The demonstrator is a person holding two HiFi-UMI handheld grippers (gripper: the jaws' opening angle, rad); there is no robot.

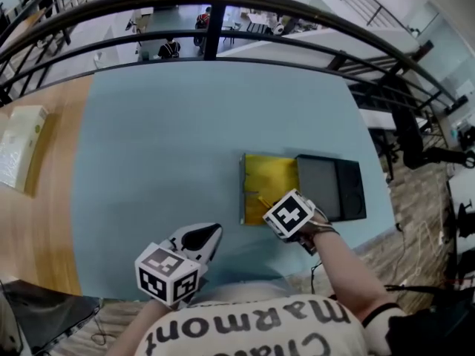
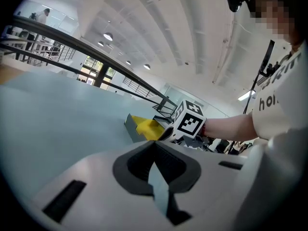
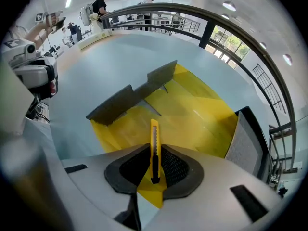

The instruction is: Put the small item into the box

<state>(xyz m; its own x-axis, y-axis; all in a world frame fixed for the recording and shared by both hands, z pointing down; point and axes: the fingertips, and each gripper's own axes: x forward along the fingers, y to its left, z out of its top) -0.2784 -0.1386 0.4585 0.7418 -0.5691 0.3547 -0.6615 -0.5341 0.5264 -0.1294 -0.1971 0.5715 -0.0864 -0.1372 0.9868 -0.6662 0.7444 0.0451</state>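
We begin at the right gripper. Its own view shows both jaws closed against the small item, a yellow utility knife. The knife stands on edge between the pads, and its front end projects ahead of the jaw tips. The head view shows only a thin yellow sliver of the knife ahead of this gripper, so we rely on the right gripper view for the grip.

The knife is above the yellow interior of the open box. We cannot tell whether it touches the box floor. The right gripper view shows one grey wall of the box with a notch in its top edge. The head view shows the box as a flat yellow rectangle.

The dark lid lies touching the right side of the box, with its grey inner face up. The box and lid sit near the right edge of the light blue surface, toward its near edge.

The left gripper has its jaws brought together with nothing between them. In the head view it is at the near edge of the surface, left of the box and apart from it. Its own view looks across the surface to the box and the marker cube of the right gripper.

A dark railing curves past the far edge.
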